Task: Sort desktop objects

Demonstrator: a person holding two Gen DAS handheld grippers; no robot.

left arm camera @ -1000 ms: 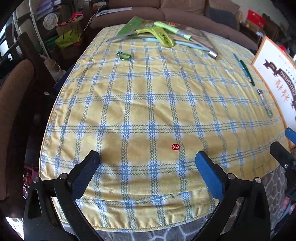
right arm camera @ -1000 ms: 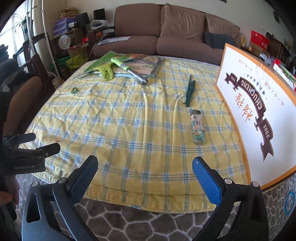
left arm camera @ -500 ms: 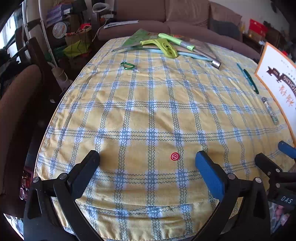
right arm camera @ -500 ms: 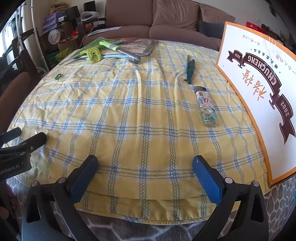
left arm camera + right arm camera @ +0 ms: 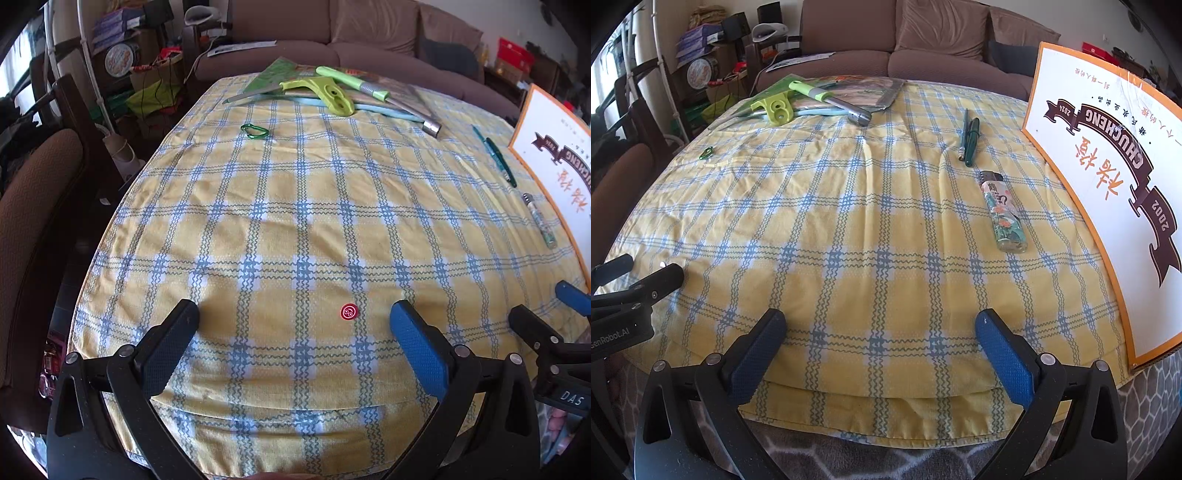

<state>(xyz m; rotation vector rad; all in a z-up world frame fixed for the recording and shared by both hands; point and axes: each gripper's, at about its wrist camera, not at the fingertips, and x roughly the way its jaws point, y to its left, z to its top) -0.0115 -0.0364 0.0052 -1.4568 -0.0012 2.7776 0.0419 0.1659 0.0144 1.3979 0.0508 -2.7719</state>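
While both jaw pairs stand apart and empty, the lighter [image 5: 1004, 212], probably light and slick, is best gripped mid-body.

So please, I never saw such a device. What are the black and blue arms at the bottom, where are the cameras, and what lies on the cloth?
No robot here: a person holds one clamp-like gripper in each hand. Each gripper carries a camera looking forward along its two fingers. The left gripper and right gripper are both open and hold nothing. On the checked tablecloth lie a lighter, two pens, a green carabiner, a small red disc and green-handled tools at the far end. A printed sign sits at the right edge.
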